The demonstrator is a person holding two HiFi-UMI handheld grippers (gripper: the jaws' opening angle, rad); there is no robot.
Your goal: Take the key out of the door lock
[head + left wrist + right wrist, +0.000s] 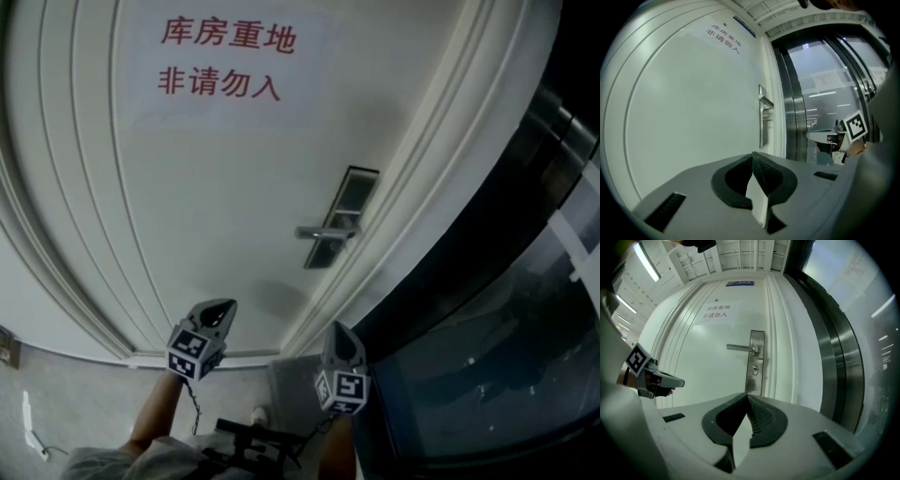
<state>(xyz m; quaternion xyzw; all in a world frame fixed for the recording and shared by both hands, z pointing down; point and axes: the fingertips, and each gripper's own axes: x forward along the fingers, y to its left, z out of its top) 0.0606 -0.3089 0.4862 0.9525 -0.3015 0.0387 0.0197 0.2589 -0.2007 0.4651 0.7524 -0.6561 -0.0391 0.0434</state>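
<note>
A white door carries a steel lock plate with a lever handle pointing left. Below the handle a small key sticks out of the lock. In the head view the plate is to the right of the door's middle; the key is too small to make out there. My left gripper and right gripper both point level at the door, well short of it. The left jaws meet with nothing between them. The right jaws are shut too, empty, and aimed just below the plate.
A paper sign with red print hangs high on the door. A dark glass panel with metal framing runs along the right of the door frame. The left gripper shows at the left of the right gripper view.
</note>
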